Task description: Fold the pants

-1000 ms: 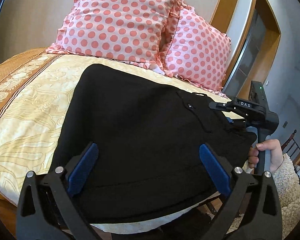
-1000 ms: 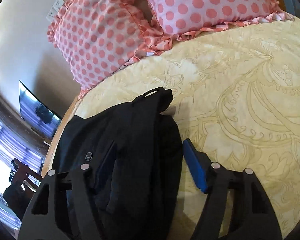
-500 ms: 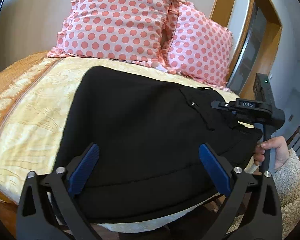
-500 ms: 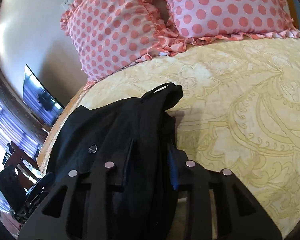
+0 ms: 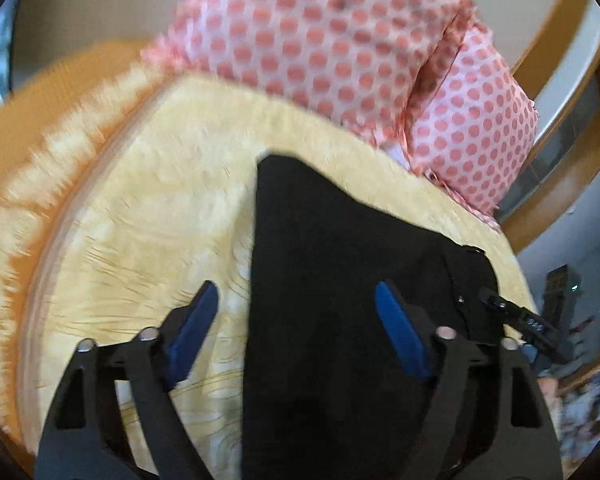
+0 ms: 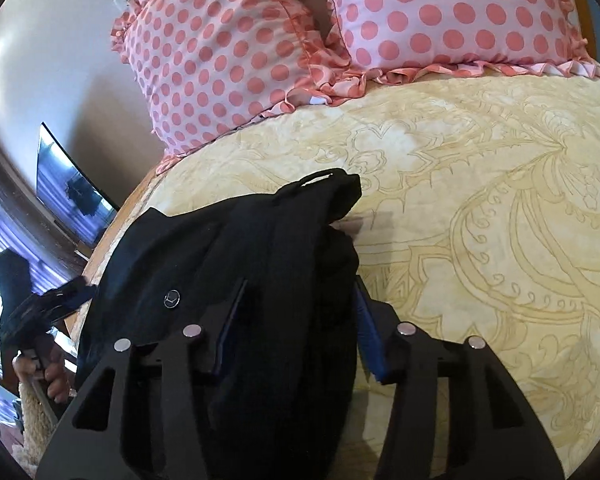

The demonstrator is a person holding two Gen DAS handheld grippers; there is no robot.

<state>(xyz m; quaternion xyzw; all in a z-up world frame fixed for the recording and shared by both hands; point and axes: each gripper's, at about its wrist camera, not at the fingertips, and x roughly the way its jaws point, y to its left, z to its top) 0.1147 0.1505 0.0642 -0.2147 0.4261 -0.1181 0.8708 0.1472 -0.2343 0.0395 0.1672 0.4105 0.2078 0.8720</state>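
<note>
Black pants (image 5: 340, 280) lie folded on the yellow bedspread (image 5: 148, 216). My left gripper (image 5: 300, 332) is open, its blue pads wide apart over the pants' left edge; this view is motion-blurred. My right gripper (image 6: 296, 320) is shut on a thick bunch of the pants' waistband end (image 6: 300, 232), cloth filling the gap between the blue pads. A metal button (image 6: 171, 299) shows on the pants. The right gripper also shows in the left wrist view (image 5: 528, 324), at the pants' right edge. The left gripper shows in the right wrist view (image 6: 52, 300), at far left.
Two pink polka-dot pillows (image 6: 260, 48) lean against the headboard behind the pants. The patterned bedspread (image 6: 500, 240) stretches to the right. A wall-mounted screen (image 6: 68, 192) and the wooden bed edge lie to the left. A hand (image 6: 40, 368) holds the other gripper's handle.
The left gripper has swung quickly left and toward the pants' left edge, still open. The right gripper closed on the waistband bunch between one second and half a second ago and still holds it.
</note>
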